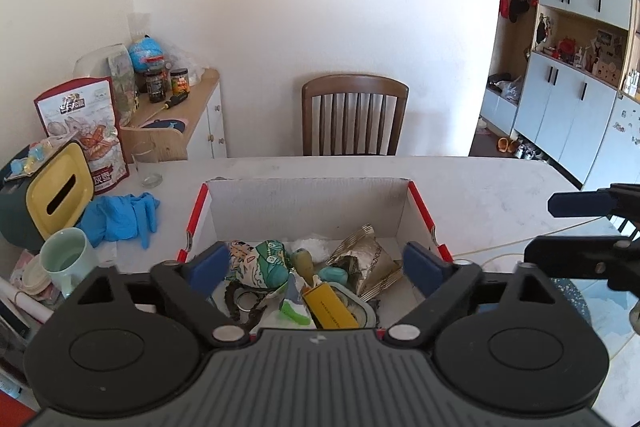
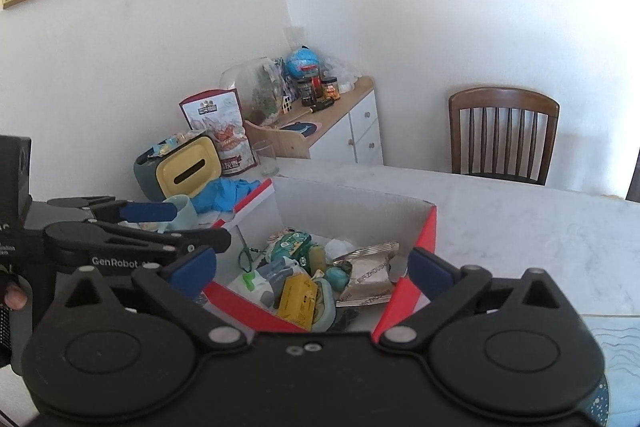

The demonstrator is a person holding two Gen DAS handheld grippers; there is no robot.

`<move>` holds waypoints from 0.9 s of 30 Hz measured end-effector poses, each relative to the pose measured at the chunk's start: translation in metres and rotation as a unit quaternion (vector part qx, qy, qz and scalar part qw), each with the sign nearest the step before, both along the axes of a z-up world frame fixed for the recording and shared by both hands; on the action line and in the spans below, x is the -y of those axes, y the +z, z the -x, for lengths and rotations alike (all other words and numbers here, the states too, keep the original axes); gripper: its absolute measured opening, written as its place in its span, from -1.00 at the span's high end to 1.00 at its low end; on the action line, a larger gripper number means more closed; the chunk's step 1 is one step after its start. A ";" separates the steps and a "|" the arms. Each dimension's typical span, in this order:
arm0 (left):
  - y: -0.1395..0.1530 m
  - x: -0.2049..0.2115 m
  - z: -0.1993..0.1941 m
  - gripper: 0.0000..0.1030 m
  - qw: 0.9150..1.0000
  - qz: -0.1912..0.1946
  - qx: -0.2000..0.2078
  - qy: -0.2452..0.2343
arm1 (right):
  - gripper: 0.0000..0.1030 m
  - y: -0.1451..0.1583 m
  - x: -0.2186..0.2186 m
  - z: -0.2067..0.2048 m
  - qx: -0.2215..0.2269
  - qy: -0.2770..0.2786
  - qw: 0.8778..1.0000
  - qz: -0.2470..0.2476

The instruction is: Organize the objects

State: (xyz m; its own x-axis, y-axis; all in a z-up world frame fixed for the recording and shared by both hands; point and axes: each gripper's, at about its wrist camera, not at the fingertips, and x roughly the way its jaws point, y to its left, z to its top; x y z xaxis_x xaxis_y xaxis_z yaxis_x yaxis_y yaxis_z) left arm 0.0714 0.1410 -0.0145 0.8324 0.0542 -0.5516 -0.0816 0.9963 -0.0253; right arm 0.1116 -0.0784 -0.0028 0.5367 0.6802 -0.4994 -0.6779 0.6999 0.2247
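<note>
A red-and-white cardboard box [image 1: 304,203] [image 2: 352,211] stands on the white table. It holds several items: a yellow box [image 1: 330,309] [image 2: 298,297], a green patterned pouch [image 1: 268,261] [image 2: 290,245], a crumpled foil packet [image 1: 366,259] [image 2: 370,277], a teal round item [image 1: 334,274] [image 2: 338,277] and green-handled scissors [image 2: 246,257]. My left gripper [image 1: 316,267] is open and empty, fingers spread over the box's near edge; it also shows in the right wrist view [image 2: 188,225]. My right gripper [image 2: 312,269] is open and empty above the box's near corner; it also shows in the left wrist view [image 1: 560,227].
Left of the box lie blue gloves [image 1: 120,217] [image 2: 224,193], a mint mug [image 1: 68,261], a yellow-faced tissue holder [image 1: 58,197] [image 2: 188,173], a drinking glass [image 1: 146,165] and a snack bag [image 1: 84,127]. A wooden chair [image 1: 354,115] [image 2: 502,135] stands behind the table. A cluttered white cabinet [image 1: 192,115] is at back left.
</note>
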 end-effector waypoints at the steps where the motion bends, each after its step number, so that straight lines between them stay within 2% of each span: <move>1: 0.000 0.001 0.003 -0.98 1.000 0.001 0.004 -0.001 | -0.98 0.000 0.001 0.001 0.001 0.001 1.000 -0.002; 11: -0.005 0.010 0.020 -0.98 1.000 -0.003 0.009 0.003 | -0.98 -0.004 0.003 0.012 0.002 0.003 1.000 -0.001; 27: -0.010 0.014 0.020 -0.98 1.000 0.002 -0.001 0.009 | -0.98 -0.009 0.016 0.019 -0.004 -0.005 1.000 0.001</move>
